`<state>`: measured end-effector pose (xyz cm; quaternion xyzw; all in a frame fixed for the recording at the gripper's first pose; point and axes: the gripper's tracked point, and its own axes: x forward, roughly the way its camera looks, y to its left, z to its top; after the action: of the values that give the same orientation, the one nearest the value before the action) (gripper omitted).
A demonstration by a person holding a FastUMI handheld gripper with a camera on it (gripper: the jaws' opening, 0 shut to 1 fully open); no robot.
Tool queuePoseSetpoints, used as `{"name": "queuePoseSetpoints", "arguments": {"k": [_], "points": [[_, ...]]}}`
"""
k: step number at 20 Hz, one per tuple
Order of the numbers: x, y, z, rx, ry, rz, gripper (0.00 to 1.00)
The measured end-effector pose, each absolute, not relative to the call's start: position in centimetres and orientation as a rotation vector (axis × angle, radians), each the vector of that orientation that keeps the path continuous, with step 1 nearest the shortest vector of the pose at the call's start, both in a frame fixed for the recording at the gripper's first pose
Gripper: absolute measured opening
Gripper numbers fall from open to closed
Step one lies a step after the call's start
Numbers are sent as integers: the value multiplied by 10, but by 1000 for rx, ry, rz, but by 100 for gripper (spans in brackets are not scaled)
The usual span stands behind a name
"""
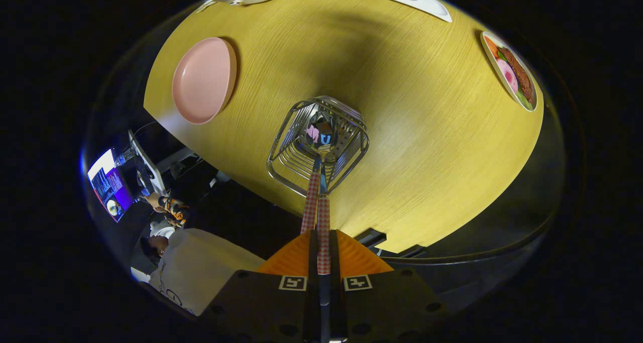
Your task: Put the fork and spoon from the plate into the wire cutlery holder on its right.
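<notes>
**Above the holder, tongs gripping a checked handle**

Over the yellow table (412, 132), I looked straight down along my tongs (324, 255). Their orange fingers (294, 260) were squeezed narrow on a red-checked handle, and the spoon (321, 132) hung bowl-down inside the wire holder (281, 147). A second checked handle, the fork (311, 202), leaned beside it, its head already in the holder. Well apart to one side, the pink plate (203, 79) lay bare. A person in white (196, 270) sat beyond the table edge.

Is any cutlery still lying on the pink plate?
No, the pink plate is bare; the gripper holds a checked handle with the spoon in the wire holder.
</notes>
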<state>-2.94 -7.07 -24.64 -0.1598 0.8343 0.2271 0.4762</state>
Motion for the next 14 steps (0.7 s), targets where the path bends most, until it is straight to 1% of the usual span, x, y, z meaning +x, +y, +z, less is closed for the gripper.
{"name": "queuePoseSetpoints", "arguments": {"k": [2, 4, 5, 6, 8, 10, 11, 13, 14], "points": [[-25, -66, -248, -371, 2023, 548, 14], [-25, -66, -248, -352, 1998, 552, 19], [-23, -66, -246, -344, 1980, 555, 32], [-22, -63, -245, -327, 1959, 562, 33], [-21, -57, -238, -282, 1922, 571, 57], [-17, -49, -229, -216, 1867, 572, 78], [-17, -46, -225, -180, 1833, 568, 93], [-13, -43, -216, -116, 1763, 556, 99], [-11, -43, -210, -97, 1725, 538, 100]]}}
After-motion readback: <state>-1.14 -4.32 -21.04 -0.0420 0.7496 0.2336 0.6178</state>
